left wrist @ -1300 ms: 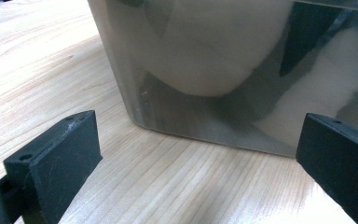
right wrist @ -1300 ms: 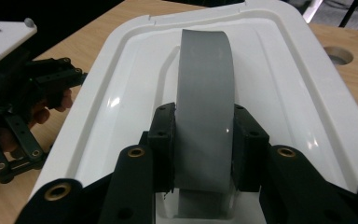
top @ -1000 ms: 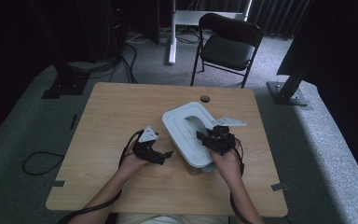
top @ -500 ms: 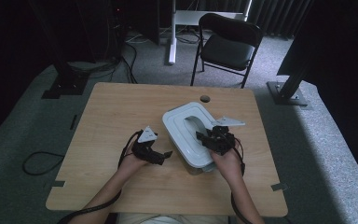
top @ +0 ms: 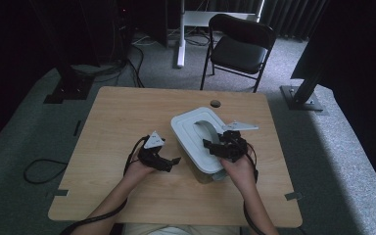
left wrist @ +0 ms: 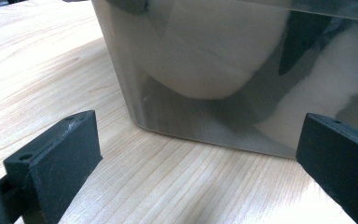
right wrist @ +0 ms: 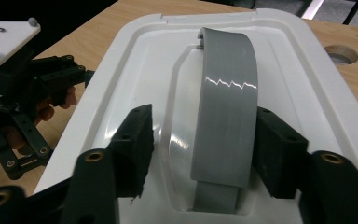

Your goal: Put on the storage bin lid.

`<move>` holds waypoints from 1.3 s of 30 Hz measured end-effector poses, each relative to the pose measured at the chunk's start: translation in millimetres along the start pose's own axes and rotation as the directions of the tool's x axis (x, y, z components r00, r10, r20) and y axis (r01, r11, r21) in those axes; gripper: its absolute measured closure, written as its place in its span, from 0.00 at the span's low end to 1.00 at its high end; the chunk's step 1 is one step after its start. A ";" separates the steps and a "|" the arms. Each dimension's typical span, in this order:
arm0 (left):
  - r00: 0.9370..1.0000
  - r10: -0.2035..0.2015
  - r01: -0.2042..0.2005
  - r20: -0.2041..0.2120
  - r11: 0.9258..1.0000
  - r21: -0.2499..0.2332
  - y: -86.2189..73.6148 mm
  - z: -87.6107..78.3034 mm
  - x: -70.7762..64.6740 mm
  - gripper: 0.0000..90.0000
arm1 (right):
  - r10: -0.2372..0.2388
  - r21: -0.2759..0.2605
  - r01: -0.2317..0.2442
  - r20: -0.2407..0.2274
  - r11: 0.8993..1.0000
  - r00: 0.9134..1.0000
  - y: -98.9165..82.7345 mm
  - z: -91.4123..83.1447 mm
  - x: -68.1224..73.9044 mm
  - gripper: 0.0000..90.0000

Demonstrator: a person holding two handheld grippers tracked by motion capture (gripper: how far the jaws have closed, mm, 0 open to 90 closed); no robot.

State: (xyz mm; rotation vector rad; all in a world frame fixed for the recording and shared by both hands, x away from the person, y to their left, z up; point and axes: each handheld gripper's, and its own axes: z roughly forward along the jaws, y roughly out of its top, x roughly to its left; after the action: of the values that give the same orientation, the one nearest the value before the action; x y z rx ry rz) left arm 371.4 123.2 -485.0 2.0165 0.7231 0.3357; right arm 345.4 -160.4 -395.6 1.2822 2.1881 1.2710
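Right gripper view: your right gripper point(right wrist: 200, 144) straddles the handle point(right wrist: 223, 112) of the lid point(right wrist: 135, 79). Its jaws have just been opening; the right pad sits against the band, the left stands off, so nothing is pinched. Your left gripper point(left wrist: 200, 154) is spread wide, low on the table point(left wrist: 42, 60), just beside the box point(left wrist: 223, 70) wall, not touching. The box sits mid-table, slightly right.

Risks: lift now and the smooth, glossy band could slide free (loose grip); an unbraced box may skid on the wood.

Materials: white moulded lid, grey arched strap, translucent rounded-corner body.
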 end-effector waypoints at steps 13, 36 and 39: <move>1.000 -0.001 0.001 -0.001 1.000 0.006 0.3 1.8 0.9 0.00 | -0.018 -0.059 0.019 0.019 0.998 1.000 8.4 -25.5 -6.0 0.30; 1.000 -0.003 0.003 -0.004 1.000 0.005 2.1 4.0 -1.4 0.00 | -0.015 0.004 0.015 0.024 1.000 1.000 3.7 -7.7 -13.5 0.25; 1.000 -0.005 0.005 -0.007 1.000 0.002 2.3 3.1 -0.3 0.00 | -0.017 0.007 0.017 0.025 1.000 1.000 0.5 -2.3 -10.8 0.25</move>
State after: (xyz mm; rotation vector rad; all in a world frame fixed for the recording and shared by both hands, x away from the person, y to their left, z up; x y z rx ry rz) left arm 373.6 119.9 -484.7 2.0160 0.7329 0.3395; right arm 350.2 -170.3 -395.7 1.2723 2.1828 1.2354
